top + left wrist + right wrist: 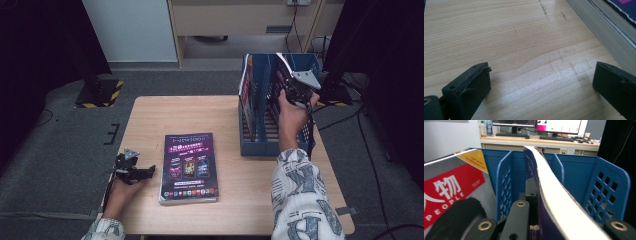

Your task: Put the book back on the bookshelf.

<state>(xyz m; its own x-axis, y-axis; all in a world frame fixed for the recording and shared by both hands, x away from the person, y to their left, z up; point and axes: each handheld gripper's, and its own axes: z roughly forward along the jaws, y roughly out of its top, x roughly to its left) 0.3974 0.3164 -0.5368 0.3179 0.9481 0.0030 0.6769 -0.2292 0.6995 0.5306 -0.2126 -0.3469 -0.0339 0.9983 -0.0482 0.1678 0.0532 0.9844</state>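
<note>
From above, the right gripper (295, 90) lowers a purple magazine (283, 75) into the blue file rack (260, 145) at the bench's (150, 115) far right; a stack of magazines (189, 167) waits mid-bench. The left gripper (541, 85) rests beside that stack (599, 27), fingers wide apart and empty. Along the right gripper, the fingers pinch the magazine (549, 195), bowed over a divider beside a red-covered issue (451, 187). Next, likely: seat it, then release.

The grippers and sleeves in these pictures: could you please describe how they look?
Both are black two-jaw tools, each topped by a grey three-cornered plate: the left gripper and the right gripper. The left one's pads look frayed. The sleeves are white with large grey letter prints.
</note>
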